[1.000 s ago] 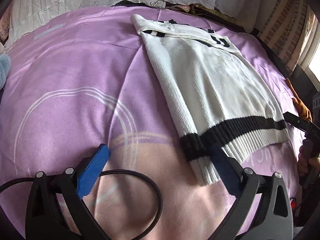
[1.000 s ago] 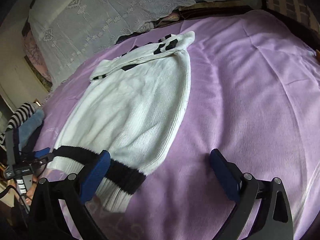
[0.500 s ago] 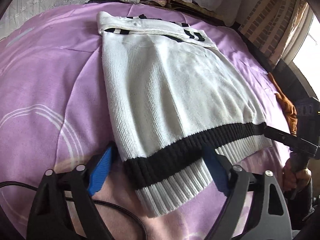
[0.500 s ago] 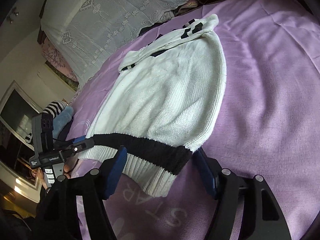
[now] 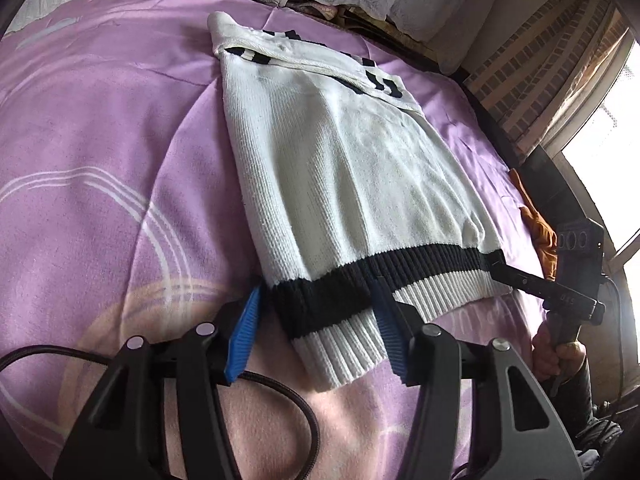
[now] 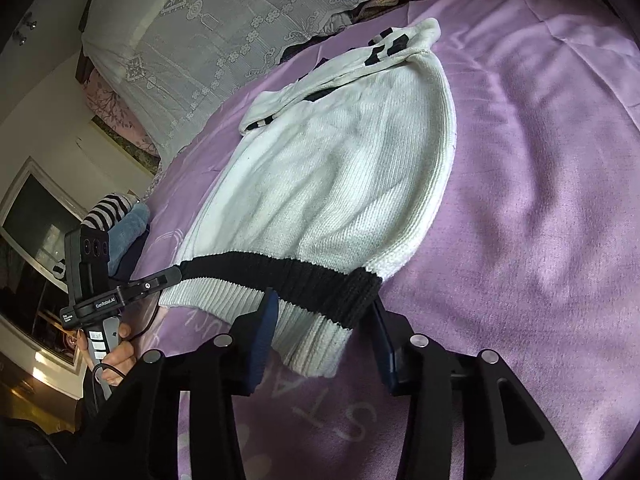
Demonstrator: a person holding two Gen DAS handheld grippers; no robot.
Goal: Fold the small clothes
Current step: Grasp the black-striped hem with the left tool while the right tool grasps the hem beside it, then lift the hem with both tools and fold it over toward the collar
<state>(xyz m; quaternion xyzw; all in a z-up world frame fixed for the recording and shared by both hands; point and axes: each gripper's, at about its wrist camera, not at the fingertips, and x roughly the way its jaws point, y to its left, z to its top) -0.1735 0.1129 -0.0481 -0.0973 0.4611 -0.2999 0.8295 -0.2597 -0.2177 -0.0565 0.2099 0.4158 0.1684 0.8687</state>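
On purple bedspread [image 5: 120, 140] | left gripper [image 5: 316, 332], right gripper [image 6: 324, 340]: jaws closing around sweater [image 5: 352, 184] hem; pads not yet pressing

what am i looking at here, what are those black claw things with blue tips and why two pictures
They are hand-held grippers, one in each of a person's hands, with a camera on each looking along its fingers. One picture is from the left gripper, the other from the right gripper. Each also shows the other gripper off to the side.

A white sweater with a black band at the hem lies flat on a purple blanket. Each gripper straddles one hem corner, and both sets of jaws are closing on it, not yet clamped.
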